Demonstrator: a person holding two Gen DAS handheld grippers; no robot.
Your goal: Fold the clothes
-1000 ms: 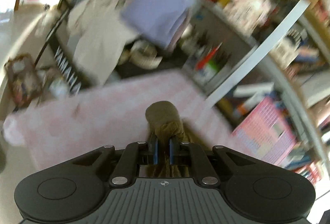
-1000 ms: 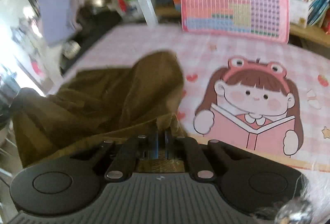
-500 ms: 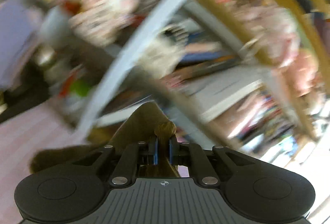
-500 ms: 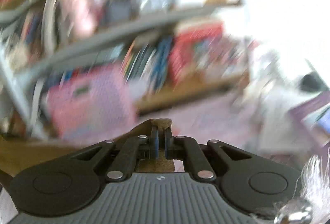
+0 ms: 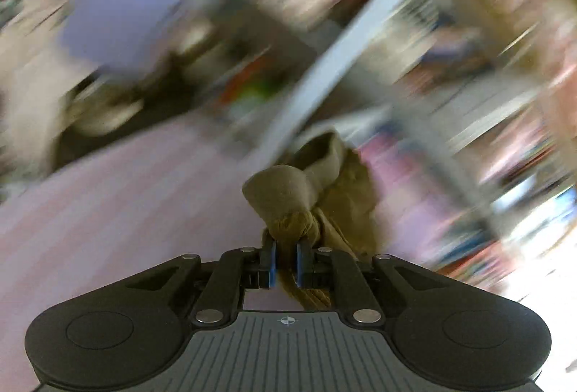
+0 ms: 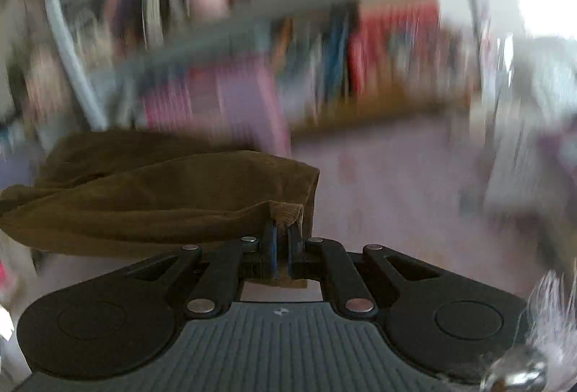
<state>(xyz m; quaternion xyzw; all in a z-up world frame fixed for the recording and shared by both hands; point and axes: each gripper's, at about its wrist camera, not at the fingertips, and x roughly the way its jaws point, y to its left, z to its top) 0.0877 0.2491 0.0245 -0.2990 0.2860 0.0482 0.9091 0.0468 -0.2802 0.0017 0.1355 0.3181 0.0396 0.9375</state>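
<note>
The brown cloth (image 6: 155,197) is clamped, lifted and unfolded, by the left gripper (image 5: 285,260) and right gripper (image 6: 282,249); folding is judged barely begun.

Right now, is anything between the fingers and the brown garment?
No. The left gripper and the right gripper are both shut directly on the brown garment, with nothing visible between.

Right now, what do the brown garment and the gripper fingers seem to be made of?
Brown garment: soft woven cloth, perhaps fine corduroy; matte, it sags and bunches. Fingers: hard black plastic with blue pads, probably rubbery, though that is uncertain.
</note>
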